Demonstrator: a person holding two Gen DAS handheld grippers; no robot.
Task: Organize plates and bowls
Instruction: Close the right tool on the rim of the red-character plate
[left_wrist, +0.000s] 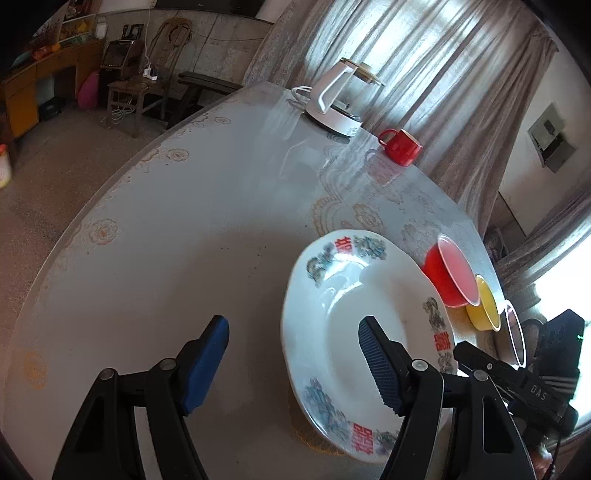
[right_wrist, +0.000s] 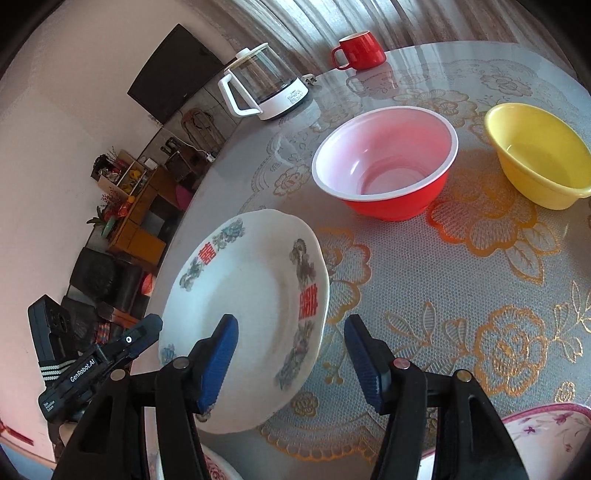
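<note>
My left tongs and right tongs both stand apart, straddling the decorated plate's opposite rims on the tabletop.

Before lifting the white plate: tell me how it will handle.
The white plate looks glazed ceramic: probably stiff, fairly heavy, breakable if dropped. Its glossy rim may slip between pads. It lies flat on the smooth table, so it would likely slide rather than tip.
</note>
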